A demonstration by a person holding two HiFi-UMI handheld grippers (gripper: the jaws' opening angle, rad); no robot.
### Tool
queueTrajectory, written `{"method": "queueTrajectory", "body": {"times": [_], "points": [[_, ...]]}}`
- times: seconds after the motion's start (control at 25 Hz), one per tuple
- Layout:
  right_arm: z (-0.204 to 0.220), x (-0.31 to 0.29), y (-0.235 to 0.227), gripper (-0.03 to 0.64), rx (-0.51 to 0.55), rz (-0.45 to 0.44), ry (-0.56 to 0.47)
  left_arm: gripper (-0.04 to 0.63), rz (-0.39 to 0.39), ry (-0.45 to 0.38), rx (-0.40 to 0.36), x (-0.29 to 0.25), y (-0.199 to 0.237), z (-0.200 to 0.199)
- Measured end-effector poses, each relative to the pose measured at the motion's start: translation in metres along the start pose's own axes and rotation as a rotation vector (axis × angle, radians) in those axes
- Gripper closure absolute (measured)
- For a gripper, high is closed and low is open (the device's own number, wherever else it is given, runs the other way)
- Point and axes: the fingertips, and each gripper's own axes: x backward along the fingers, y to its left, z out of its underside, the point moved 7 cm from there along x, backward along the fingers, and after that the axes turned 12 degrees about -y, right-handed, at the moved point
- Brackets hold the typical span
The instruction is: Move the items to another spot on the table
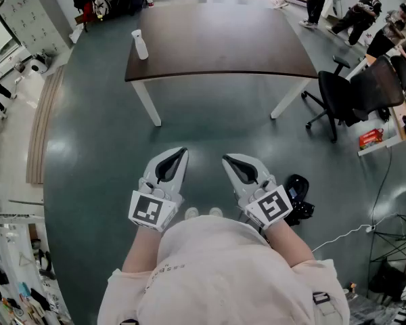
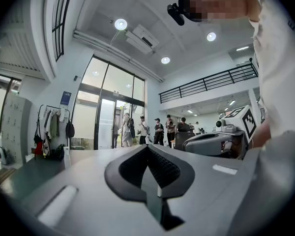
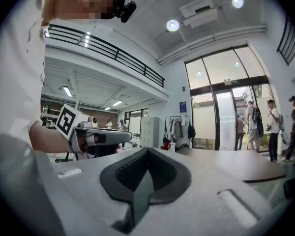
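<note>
Standing well back from the dark table (image 1: 223, 46), the person is holding both grippers level in front of the body, so the task is not really beginning yet. The left gripper (image 1: 182, 152) is keeping its jaws closed together with nothing between them, and the right gripper (image 1: 226, 158) is the same, closed and empty. The only item showing on the table is a white bottle (image 1: 140, 44), standing upright at the table's left edge. To do this step well, I judge that the person first needs to be walking up to the table's near side and opening one gripper's jaws before reaching. Since the bottle is standing so close to the table's edge, closing gently around its middle is looking safer; a push could be tipping it off.
</note>
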Motion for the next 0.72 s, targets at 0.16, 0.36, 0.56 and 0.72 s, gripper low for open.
{"method": "queueTrajectory", "body": {"times": [0.16,0.36,0.56,0.72], "points": [[0.001,-0.003,0.008,0.629,0.024,0.003,0.006,0.578,0.009,-0.013,0.006,0.003,0.004,-0.003],[0.001,-0.004,0.013,0.629,0.026,0.011,0.003,0.578,-0.007,-0.012,0.002,0.01,0.007,-0.003],[0.003,-0.003,0.014,0.629,0.01,0.035,0.002,0.578,-0.031,-0.005,0.008,0.018,0.009,-0.003],[0.003,0.0,0.013,0.629,-0.012,0.046,-0.021,0.578,-0.043,-0.004,0.008,0.019,0.008,-0.001]]}}
